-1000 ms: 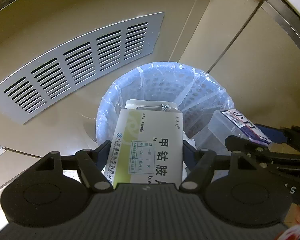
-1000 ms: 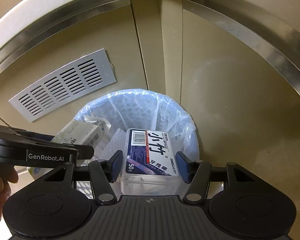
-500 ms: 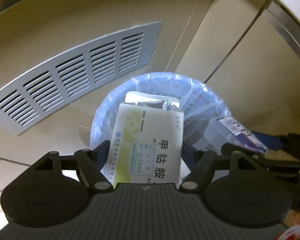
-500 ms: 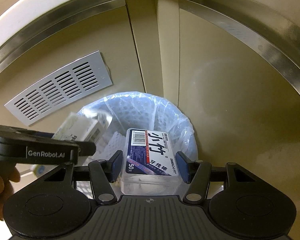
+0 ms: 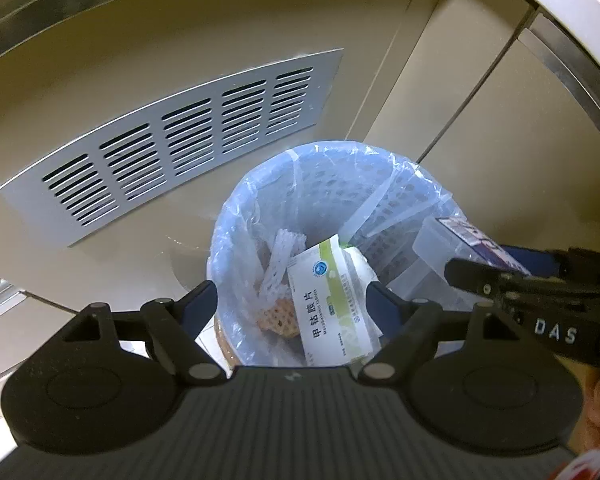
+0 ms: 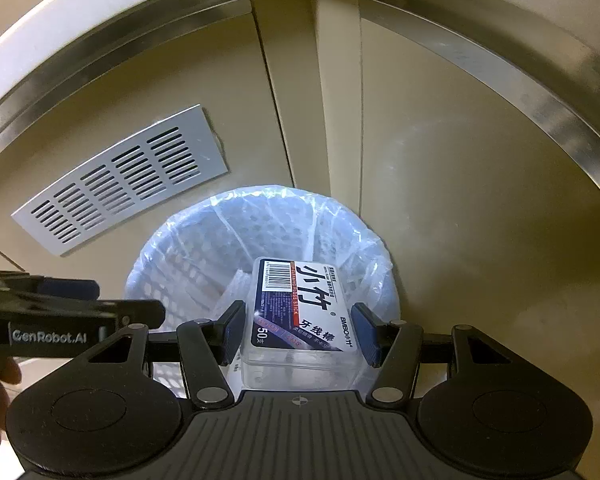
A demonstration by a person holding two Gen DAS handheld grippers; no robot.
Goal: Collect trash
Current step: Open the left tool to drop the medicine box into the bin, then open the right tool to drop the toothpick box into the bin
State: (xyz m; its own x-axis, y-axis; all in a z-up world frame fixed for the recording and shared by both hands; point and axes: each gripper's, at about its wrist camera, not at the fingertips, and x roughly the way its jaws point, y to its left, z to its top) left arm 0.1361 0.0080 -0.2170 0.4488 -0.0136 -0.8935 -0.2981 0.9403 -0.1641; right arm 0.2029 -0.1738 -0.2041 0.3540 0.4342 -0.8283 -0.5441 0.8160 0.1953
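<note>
My left gripper [image 5: 292, 300] hangs with its jaws spread wide and nothing pressed between them, poised over the mouth of the lined waste bin [image 5: 240, 216]. The white-and-green medicine box [image 5: 332, 304] lies tilted inside the bin, beside white foam netting [image 5: 278, 264] and an orange scrap that I cannot make out clearly. My right gripper [image 6: 298, 326] has its blue pads [image 6: 232, 330] clamped on the sides of the clear plastic floss-pick box [image 6: 300, 312], barcode label up, held above the bin's near rim. In the left wrist view that box and the right gripper's black frame enter from the right edge, close to the bin's rim. Behind the bin stand beige cabinet panels, one carrying a slotted metal vent grille [image 5: 180, 140], under a pale countertop edge [image 6: 100, 28].
</note>
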